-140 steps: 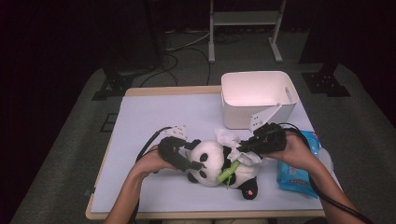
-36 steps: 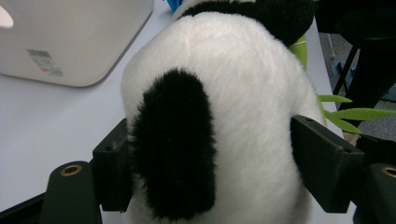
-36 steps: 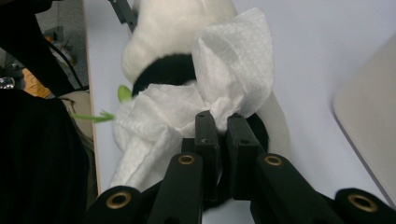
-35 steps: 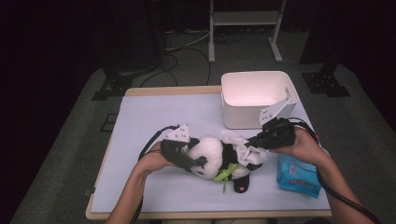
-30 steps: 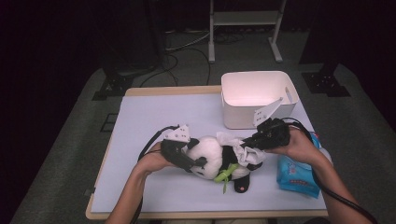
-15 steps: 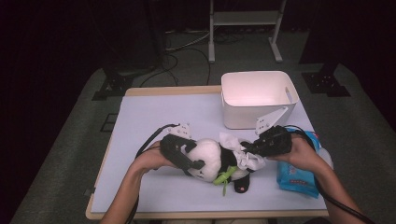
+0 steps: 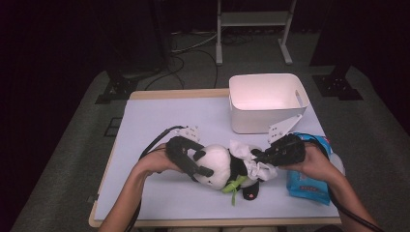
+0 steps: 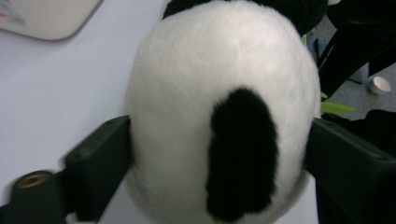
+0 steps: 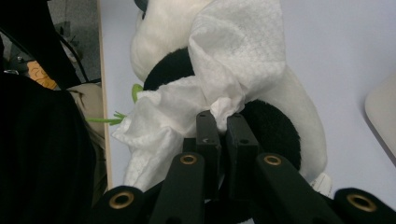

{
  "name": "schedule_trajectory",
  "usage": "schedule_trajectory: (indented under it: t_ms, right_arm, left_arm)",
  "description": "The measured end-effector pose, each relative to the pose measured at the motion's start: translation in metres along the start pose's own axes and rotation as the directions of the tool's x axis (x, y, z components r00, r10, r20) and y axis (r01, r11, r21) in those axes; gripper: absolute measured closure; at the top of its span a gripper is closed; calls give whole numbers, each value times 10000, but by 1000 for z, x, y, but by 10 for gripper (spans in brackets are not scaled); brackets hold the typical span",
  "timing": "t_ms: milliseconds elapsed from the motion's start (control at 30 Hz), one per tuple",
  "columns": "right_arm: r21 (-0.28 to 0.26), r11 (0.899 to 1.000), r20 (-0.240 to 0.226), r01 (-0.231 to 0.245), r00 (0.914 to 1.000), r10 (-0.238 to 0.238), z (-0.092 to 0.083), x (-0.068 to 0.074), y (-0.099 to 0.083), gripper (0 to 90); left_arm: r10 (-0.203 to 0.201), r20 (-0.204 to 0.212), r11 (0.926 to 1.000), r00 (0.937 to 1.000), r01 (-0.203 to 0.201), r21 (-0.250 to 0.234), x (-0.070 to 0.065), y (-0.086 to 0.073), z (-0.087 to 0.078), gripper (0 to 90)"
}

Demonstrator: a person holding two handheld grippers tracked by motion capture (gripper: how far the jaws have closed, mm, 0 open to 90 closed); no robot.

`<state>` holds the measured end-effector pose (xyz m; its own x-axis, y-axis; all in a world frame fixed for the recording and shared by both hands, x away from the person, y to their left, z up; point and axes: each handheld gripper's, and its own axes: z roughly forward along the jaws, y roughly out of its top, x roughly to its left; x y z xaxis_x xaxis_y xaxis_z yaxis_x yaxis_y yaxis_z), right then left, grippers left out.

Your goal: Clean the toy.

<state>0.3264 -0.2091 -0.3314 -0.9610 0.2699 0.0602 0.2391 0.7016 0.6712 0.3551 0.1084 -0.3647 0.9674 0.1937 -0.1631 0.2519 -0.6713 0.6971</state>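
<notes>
Panda point(image 7: 217, 164) near table's point(image 7: 159, 116) front edge

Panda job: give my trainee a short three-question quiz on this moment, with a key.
1. True or false: the right tongs pinch a wipe.
2. What do the left tongs straddle? A) bin B) panda's head C) wipe pack
3. What stands at the table's far right corner?

Key:
1. True.
2. B, the panda's head.
3. A white bin; the wipe pack lies nearer, under the right hand.
</notes>
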Motion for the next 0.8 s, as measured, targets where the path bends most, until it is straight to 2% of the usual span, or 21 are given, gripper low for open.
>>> schedule_trajectory:
  t_ms: [67,133,333,600,800]
  right_arm:
    - [27,10000,-41,52,10000,-52,-1,-1,3,850]
    - [42,10000,-77,68,9999,-67,-1,-1,7,849]
    - [183,9991,-118,391,9992,-389,5,1,28,848]
    - [323,9962,-330,804,9963,-794,22,4,57,848]
    - [-131,9942,-498,1068,9930,-1073,25,6,75,847]
  left_arm:
    - [191,-122,9998,9997,-190,47,-3,0,-2,197]
    - [204,-180,9998,9996,-205,-33,-2,-1,-3,225]
    - [343,-172,9988,9993,-349,-331,-4,1,-2,247]
    - [722,-160,9969,9973,-727,-316,-9,8,1,250]
    - [724,-150,9966,9973,-729,-372,-9,11,3,250]
